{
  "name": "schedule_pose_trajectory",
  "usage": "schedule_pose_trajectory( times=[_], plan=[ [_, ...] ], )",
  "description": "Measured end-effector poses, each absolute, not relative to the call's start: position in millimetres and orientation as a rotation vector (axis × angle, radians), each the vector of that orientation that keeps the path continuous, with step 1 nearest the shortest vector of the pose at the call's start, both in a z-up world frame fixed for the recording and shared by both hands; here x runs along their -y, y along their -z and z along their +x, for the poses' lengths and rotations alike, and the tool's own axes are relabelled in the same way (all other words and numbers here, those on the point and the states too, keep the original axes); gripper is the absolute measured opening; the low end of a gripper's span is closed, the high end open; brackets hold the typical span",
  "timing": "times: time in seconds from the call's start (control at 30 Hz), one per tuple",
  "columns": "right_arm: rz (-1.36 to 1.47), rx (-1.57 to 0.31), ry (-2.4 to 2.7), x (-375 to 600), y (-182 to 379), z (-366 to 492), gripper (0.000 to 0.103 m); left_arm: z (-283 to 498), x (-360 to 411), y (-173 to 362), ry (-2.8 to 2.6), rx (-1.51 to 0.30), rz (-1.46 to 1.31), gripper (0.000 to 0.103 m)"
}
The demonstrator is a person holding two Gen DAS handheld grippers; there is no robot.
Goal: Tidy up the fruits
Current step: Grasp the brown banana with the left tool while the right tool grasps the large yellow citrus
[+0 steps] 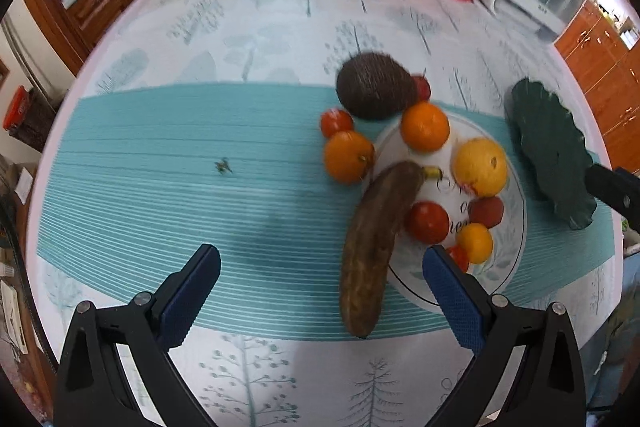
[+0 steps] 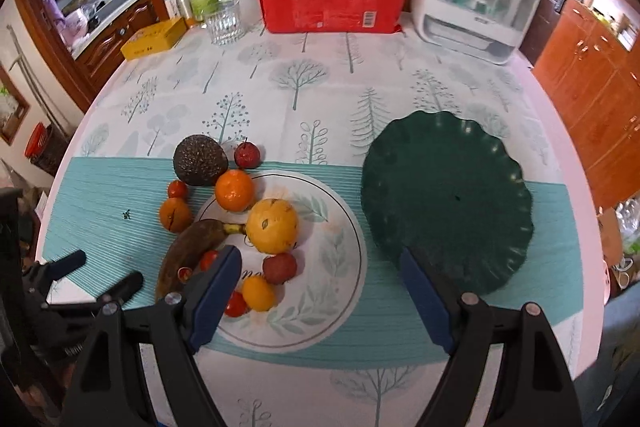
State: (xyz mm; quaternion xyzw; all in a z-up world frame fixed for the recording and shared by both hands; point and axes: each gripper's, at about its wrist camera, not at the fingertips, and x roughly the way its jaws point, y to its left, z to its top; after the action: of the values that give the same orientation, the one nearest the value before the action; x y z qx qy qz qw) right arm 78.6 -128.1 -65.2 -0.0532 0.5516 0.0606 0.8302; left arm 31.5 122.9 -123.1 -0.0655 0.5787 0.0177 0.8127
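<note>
Looking over the desk with its tree-print cloth amid wooden cabinets, we see fruits on and beside the white plate, just left of the green plate. Left tongs and right tongs gape wide, holding nothing.

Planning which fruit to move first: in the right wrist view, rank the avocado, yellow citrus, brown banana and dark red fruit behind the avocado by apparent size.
1. brown banana
2. avocado and yellow citrus, too alike to rank
3. dark red fruit
</note>
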Motion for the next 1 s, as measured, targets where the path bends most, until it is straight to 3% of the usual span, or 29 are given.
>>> schedule_pose_trajectory(
  times=[0.33,0.6,1.0],
  plan=[
    [-0.094,-1.260,-0.232,118.2,106.9,111.8,0.080,50.5,-110.1,159.7,-0.039,-1.312,-0.191,0.089],
    [-0.103,-1.313,-0.274,114.1,130.9,127.4,0.071,61.3,-93.9,177.4,-0.012,-1.360,-0.188,0.054],
    [-0.065,-1.364,-0.345,107.6,153.9,139.3,0.070,74.3,-71.8,181.1,-0.039,-1.338,-0.102,0.047]
  ],
)
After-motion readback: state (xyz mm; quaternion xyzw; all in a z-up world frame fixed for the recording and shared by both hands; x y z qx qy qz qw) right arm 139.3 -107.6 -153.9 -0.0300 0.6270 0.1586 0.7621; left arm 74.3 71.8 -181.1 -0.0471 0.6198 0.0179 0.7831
